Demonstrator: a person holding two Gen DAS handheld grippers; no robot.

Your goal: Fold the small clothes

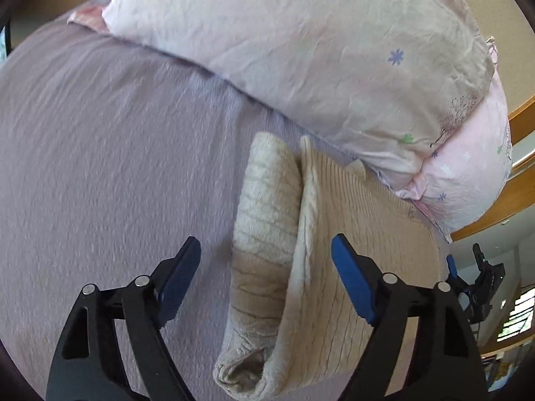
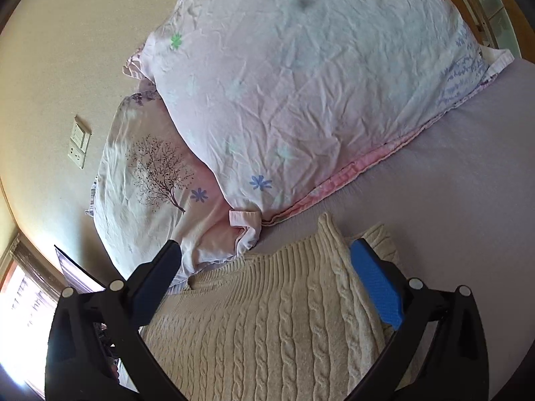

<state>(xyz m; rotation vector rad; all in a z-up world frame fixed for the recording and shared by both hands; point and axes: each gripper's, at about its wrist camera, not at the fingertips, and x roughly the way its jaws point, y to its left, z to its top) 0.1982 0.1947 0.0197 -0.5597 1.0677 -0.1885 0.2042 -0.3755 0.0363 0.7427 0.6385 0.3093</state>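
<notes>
The left gripper (image 1: 265, 260) hangs with jaws spread, holding nothing, over the cream sweater's sleeve (image 1: 267, 197) on the bed (image 1: 100, 167). It should close low on the cuff. The right gripper (image 2: 264, 260), equally released, hovers over the sweater (image 2: 267, 327) beside the pillows (image 2: 301, 100). The hem is cut off.

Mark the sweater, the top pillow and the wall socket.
sweater (image 2: 267, 327), right wrist view, cable-knit body between the fingers.
top pillow (image 2: 301, 93), right wrist view, middle of its wrinkled face.
wall socket (image 2: 76, 157), right wrist view, lower plate.
</notes>
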